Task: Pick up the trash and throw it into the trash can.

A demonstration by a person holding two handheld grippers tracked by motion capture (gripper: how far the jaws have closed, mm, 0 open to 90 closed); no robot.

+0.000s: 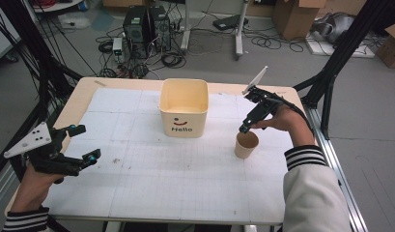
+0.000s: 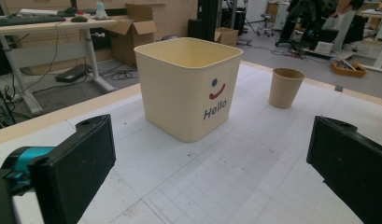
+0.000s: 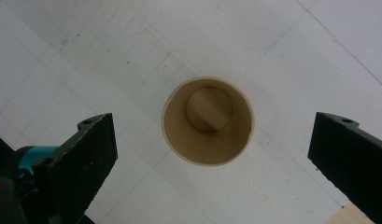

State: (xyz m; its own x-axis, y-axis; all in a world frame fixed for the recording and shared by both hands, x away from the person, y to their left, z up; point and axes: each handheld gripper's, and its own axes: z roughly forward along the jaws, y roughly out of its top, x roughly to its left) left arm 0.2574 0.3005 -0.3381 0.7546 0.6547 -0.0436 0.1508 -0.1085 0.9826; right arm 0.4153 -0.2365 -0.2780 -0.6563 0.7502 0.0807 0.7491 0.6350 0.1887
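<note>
A brown paper cup (image 1: 246, 144) stands upright on the white gridded mat, right of centre. My right gripper (image 1: 245, 127) hovers just above it, pointing straight down, jaws open. From the right gripper view I look into the empty cup (image 3: 207, 121), which sits between the two wide-spread jaws without touching them. A cream square tub (image 1: 183, 107) printed "Hello" stands at the middle back of the table. My left gripper (image 1: 84, 143) is held open over the table's left side, aimed at the tub (image 2: 188, 86) and the cup (image 2: 285, 87) beyond it.
The table (image 1: 79, 96) has a wooden border around the mat. Black frame struts (image 1: 330, 72) rise at both sides. Behind the table, on the floor, are computer towers (image 1: 147, 26), cables and cardboard boxes (image 1: 294, 17).
</note>
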